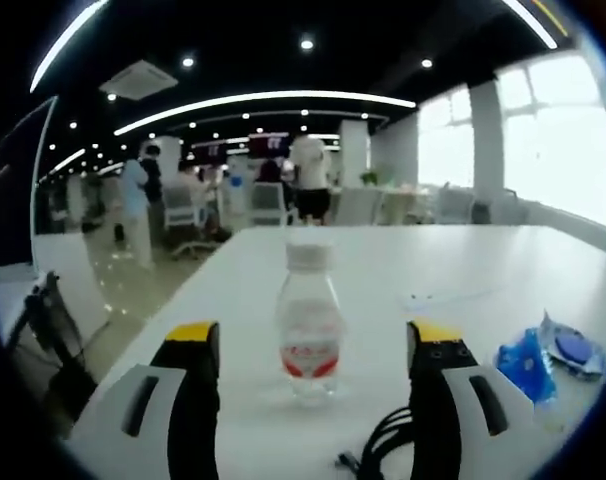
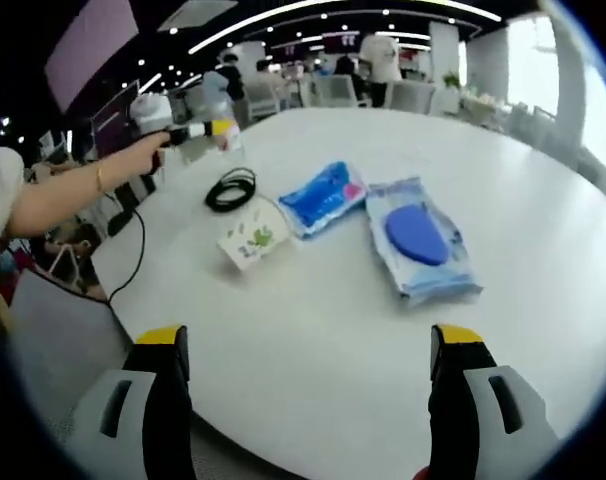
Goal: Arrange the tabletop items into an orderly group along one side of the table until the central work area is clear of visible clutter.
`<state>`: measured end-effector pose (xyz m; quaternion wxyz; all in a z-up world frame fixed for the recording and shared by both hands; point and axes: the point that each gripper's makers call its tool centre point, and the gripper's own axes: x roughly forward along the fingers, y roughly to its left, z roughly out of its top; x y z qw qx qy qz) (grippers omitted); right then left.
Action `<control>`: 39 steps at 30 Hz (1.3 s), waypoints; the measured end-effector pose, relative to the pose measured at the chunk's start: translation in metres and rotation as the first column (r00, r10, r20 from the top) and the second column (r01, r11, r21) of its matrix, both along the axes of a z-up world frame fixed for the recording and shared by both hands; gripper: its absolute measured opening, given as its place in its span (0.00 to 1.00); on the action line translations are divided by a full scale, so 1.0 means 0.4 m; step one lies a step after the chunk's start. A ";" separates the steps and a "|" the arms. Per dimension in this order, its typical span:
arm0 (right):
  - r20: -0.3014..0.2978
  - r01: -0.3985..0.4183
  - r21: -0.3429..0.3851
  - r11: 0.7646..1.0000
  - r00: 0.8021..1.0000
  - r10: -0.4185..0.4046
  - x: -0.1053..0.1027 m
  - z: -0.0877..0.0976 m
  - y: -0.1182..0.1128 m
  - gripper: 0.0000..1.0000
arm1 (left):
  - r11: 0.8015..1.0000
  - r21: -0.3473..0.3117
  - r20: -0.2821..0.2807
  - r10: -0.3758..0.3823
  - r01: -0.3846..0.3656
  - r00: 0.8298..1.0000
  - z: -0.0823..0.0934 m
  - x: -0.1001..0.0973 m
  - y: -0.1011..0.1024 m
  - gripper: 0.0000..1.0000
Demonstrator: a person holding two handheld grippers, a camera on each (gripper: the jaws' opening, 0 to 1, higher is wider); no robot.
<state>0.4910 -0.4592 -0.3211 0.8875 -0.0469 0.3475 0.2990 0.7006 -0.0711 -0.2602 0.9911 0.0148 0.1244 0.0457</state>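
Your left gripper [image 1: 311,365] is spread wide, the water bottle [image 1: 308,325] upright between its jaws, untouched. Your right gripper [image 2: 311,375] is also spread, holding nothing. Cable coil [image 2: 230,188], small packet [image 2: 251,238], blue pouch [image 2: 325,197] and wipes pack [image 2: 420,240] lie beyond the right gripper, mid-table [image 2: 313,320].

Clear bottle [image 1: 309,335] w/ red label, blue wipes pack [image 2: 421,240], black cable [image 2: 230,188], white table [image 2: 313,330].
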 end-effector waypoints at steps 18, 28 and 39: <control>0.040 -0.034 0.044 0.998 0.999 0.032 0.011 0.049 0.016 1.00 | 0.988 -0.022 -0.009 -0.156 0.156 0.988 0.042 -0.101 -0.079 0.99; 0.078 -0.073 0.049 0.996 0.995 0.069 0.036 0.083 0.038 1.00 | 0.978 -0.049 -0.036 -0.204 0.202 0.978 0.043 -0.151 -0.111 0.99; 0.114 -0.163 0.106 0.981 0.982 0.151 0.057 0.115 0.097 1.00 | 0.959 -0.044 -0.054 -0.283 0.281 0.958 0.052 -0.207 -0.156 0.99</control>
